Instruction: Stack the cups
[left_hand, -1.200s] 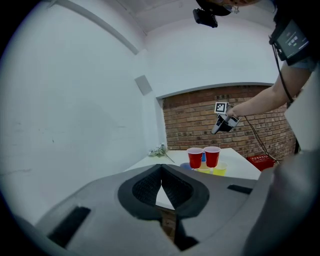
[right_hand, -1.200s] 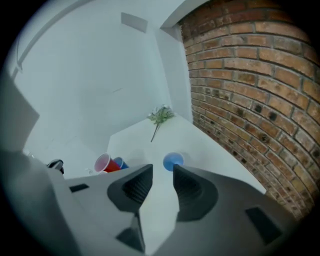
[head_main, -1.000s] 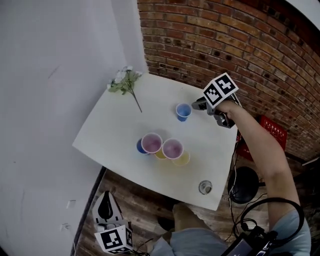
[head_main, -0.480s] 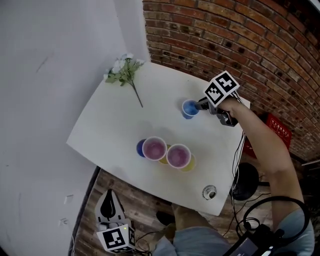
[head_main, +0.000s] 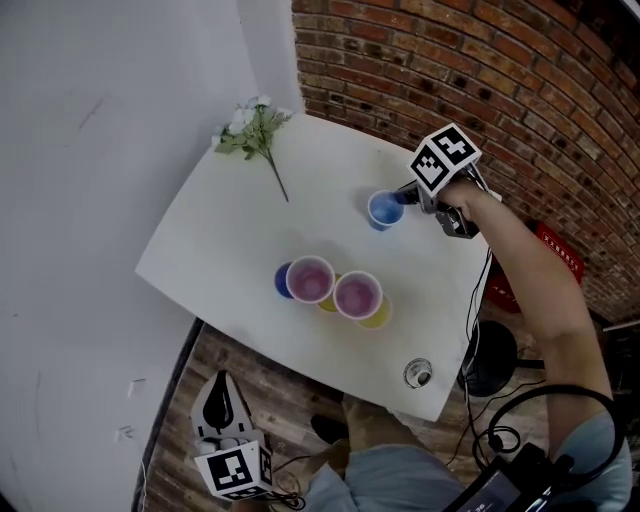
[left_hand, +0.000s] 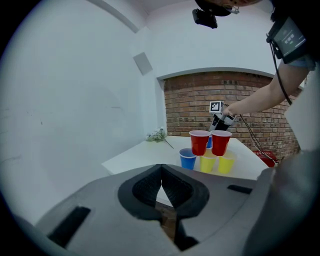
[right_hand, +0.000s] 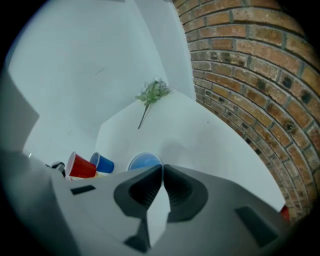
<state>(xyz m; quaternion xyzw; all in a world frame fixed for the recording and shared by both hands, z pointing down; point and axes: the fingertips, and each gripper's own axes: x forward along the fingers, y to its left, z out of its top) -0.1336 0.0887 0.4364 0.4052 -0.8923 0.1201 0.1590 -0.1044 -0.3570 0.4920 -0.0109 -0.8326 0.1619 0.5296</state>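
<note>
A lone blue cup (head_main: 384, 210) stands upright at the far right of the white table (head_main: 220, 240). My right gripper (head_main: 408, 196) is at its right rim, jaws closing, with the rim of this blue cup (right_hand: 145, 162) pinched between the tips. Near the front stand two red cups (head_main: 310, 279) (head_main: 357, 295) on yellow cups (head_main: 378, 318), with another blue cup (head_main: 281, 281) at their left. My left gripper (head_main: 220, 408) hangs below the table's front edge, shut and empty. From the left gripper view the cluster shows as red cups (left_hand: 199, 141) over yellow cups (left_hand: 207, 162).
A sprig of artificial flowers (head_main: 255, 135) lies at the table's far left corner. A small round object (head_main: 417, 374) sits near the front right corner. A brick wall runs behind the table, with a red crate (head_main: 555, 255) and a black stool (head_main: 490, 365) on the floor to the right.
My right gripper has reached in to the lone blue cup's right rim and its jaws have closed there. The left gripper stays low by the floor.
</note>
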